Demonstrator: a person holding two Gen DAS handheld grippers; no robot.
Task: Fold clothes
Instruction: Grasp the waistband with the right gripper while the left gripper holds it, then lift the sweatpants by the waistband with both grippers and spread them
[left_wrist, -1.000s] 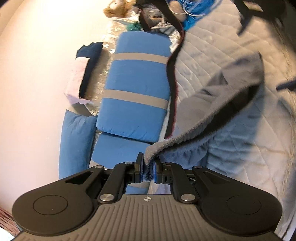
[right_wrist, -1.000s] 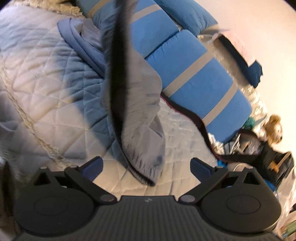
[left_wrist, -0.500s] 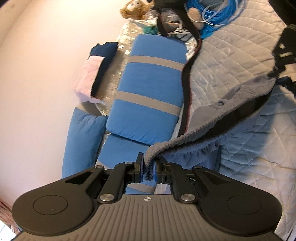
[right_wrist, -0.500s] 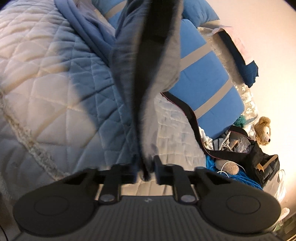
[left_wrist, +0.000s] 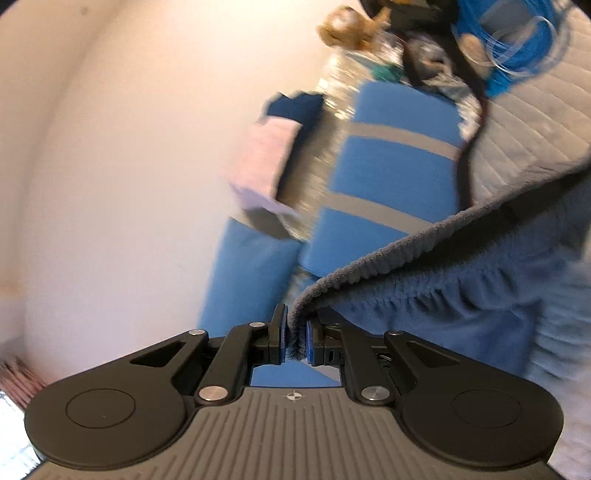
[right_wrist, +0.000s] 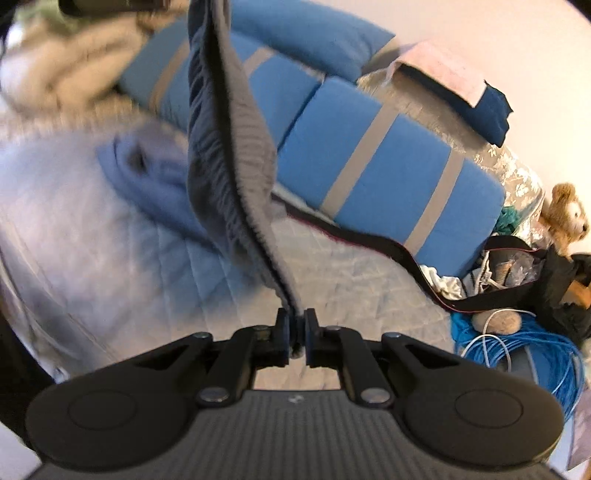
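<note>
Pinching the ribbed waistband of the grey fleece garment, the left gripper is holding it with fingers pressed together on the fabric, and the right gripper is clamping the same waistband at another spot. Garment is hanging stretched between both tools, lifted above the quilted bedspread, near the blue striped cushions. Teddy bear and blue cable coil are sitting off to the side, black strap lying on the bedspread.
</note>
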